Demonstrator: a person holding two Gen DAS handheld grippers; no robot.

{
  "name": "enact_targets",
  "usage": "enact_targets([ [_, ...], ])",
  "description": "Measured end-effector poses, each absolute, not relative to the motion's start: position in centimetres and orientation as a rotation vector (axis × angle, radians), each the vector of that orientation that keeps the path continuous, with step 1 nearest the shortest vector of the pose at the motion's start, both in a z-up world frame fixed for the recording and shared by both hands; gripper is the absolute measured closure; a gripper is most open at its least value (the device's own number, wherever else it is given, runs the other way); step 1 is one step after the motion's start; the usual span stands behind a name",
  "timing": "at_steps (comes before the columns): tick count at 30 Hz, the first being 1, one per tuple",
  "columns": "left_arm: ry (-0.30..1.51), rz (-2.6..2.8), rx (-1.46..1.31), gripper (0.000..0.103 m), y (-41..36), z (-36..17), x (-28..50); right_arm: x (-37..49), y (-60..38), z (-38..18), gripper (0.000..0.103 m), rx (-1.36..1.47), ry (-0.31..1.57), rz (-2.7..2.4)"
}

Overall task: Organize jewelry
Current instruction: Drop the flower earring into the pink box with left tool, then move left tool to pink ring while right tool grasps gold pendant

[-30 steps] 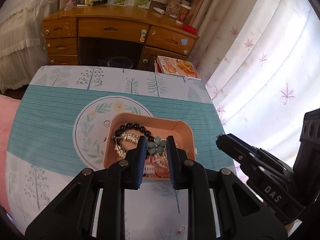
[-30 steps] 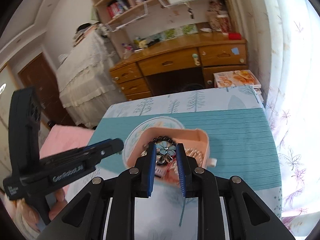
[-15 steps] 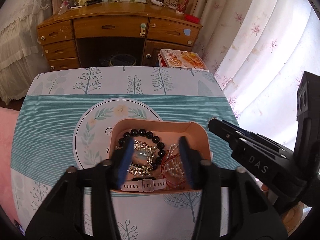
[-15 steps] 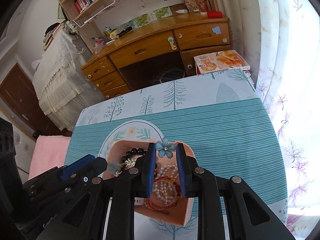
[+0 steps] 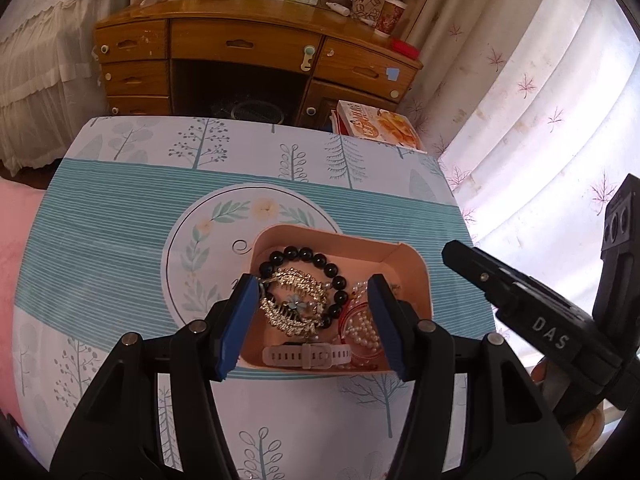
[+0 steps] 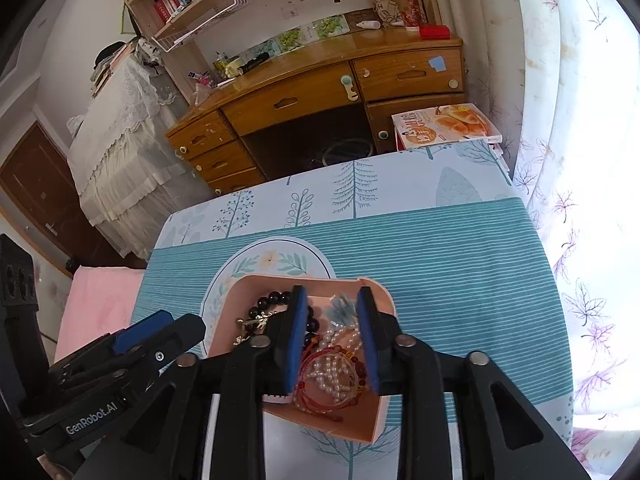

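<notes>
- Above the pink tray [image 5: 404,254] on the patterned tablecloth [image 5: 120,240]: left gripper [image 5: 312,316] — jaws wide, nothing between.
- Right gripper [image 6: 330,338]: jaws just opened, parted, empty.
- Blue flower piece [image 6: 342,306] lies in tray beside pearl strands [image 6: 332,372].

- A tablecloth [image 5: 120,264] fills the middle, with teal stripes, a pale border of printed trees and a round floral emblem.
- At 12 o'clock, a wooden desk [image 5: 248,44] with drawers stands beyond it.
- At 1 o'clock, a cookbook [image 5: 380,128] lies past the table's far corner.
- At 3 o'clock, a white curtain [image 5: 540,92] printed with leaves hangs.
- At 10 o'clock, white lace fabric [image 6: 120,152] drapes down.
- At 11 o'clock in the right wrist view, a bookshelf [image 6: 176,0] holds books.
</notes>
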State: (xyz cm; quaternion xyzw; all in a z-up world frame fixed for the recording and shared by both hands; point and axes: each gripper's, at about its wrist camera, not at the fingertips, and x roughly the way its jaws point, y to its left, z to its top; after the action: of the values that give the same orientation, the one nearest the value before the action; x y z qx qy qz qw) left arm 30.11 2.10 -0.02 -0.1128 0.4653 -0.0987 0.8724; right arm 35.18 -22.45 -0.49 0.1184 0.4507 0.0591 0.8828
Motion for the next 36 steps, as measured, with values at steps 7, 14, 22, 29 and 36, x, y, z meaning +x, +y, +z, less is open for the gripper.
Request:
enact_targets([
  [7,0.97,-0.183,-0.213,0.049,4.3,-0.3,28.6,34.0,-21.7,0.1,0.062,0.231,0.934,0.142],
  [14,0.974,-0.166,-0.195,0.049,7.1,-0.8,25.6,30.6,-21.5,-0.5,0.062,0.173,0.957,0.155],
  [22,0.989,-0.2,-0.118,0.049,8.3,-2.7,19.5,23.3,-22.3,-2.4,0.062,0.096,0.967,0.171],
  [29,0.973,-0.287,-0.035,0.049,6.9,-4.1,13.4,15.6,-22.6,-3.5,0.062,0.032,0.941,0.193],
  [36,0.931,-0.365,0.028,0.049,4.4,-5.6,8.1,8.3,-22.4,-6.0,0.062,-0.004,0.949,0.243],
])
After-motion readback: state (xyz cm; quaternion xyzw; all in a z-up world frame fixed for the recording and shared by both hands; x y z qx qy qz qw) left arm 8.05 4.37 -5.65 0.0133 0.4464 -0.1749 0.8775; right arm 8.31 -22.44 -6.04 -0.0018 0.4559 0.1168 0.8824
